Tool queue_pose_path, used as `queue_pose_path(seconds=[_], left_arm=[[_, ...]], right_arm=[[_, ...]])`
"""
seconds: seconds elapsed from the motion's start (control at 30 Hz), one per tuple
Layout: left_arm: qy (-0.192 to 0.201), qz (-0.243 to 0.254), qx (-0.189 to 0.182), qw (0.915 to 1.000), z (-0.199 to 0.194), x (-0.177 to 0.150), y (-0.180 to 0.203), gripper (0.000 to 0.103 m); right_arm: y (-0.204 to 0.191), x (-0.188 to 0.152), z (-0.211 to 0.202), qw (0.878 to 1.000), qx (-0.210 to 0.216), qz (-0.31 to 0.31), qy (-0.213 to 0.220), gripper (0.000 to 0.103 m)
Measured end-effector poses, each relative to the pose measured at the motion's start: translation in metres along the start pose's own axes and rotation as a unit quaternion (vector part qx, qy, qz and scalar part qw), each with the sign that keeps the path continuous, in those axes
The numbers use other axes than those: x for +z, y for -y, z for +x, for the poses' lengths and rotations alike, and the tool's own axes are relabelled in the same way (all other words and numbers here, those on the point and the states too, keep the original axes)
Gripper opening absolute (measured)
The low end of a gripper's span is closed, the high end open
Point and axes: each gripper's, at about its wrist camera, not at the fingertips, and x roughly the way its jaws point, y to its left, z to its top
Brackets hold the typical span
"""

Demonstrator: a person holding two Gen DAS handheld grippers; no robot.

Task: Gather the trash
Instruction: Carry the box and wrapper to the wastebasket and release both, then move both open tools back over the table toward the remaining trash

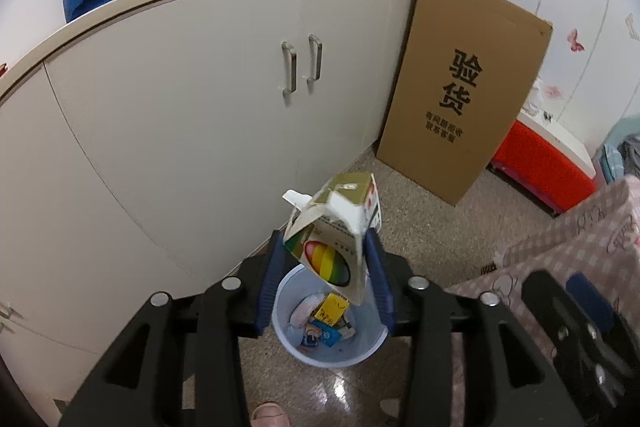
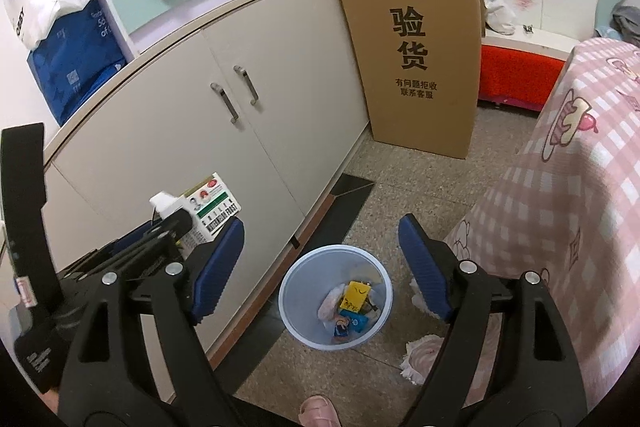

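Observation:
A crumpled, rainbow-printed carton (image 1: 332, 247) hangs tilted between the blue pads of my left gripper (image 1: 326, 235), which is shut on it directly above the pale blue waste bin (image 1: 280, 327). The right wrist view shows the same carton (image 2: 208, 211) at the tips of the left gripper (image 2: 168, 227). My right gripper (image 2: 320, 227) stands wide open, with nothing between its fingers, above and in front of the bin (image 2: 288, 287). The bin holds a yellow wrapper (image 2: 354, 297) and several other scraps. A crumpled tissue (image 2: 420, 355) lies on the floor to the bin's right.
A beige cabinet (image 2: 280, 131) runs along the left, close to the bin. A tall cardboard box (image 2: 416, 47) leans at its far end. A bed with a pink checked cover (image 2: 560, 207) borders the right. A red storage box (image 2: 516, 75) sits behind. A pink slipper (image 2: 318, 411) is below.

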Motion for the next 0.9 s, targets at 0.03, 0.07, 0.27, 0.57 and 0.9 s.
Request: queue_pose_path(seconds=[0.03, 0.07, 0.27, 0.57, 0.9], left_arm=[[-0.001, -0.006, 0.001, 1.0000, 0.005, 0.002, -0.001, 0.057], [-0.009, -0.009, 0.000, 0.9999, 0.010, 0.002, -0.001, 0.067], [-0.024, -0.003, 0.003, 0.9997, 0.018, -0.005, 0.000, 0.076], [-0.015, -0.009, -0.012, 0.9998, -0.013, -0.008, -0.003, 0.076], [0.026, 0.006, -0.057, 0.9980, -0.084, -0.011, 0.019, 0.078]], right_arm=[[0.001, 0.000, 0.001, 1.000, -0.001, 0.001, -0.001, 0.079], [0.002, 0.000, 0.001, 1.000, 0.000, 0.002, -0.002, 0.079], [0.005, -0.002, 0.001, 1.000, 0.000, 0.006, -0.009, 0.079], [0.002, 0.000, -0.031, 1.000, -0.003, 0.005, 0.008, 0.079], [0.012, 0.007, -0.102, 0.998, -0.008, 0.008, 0.057, 0.080]])
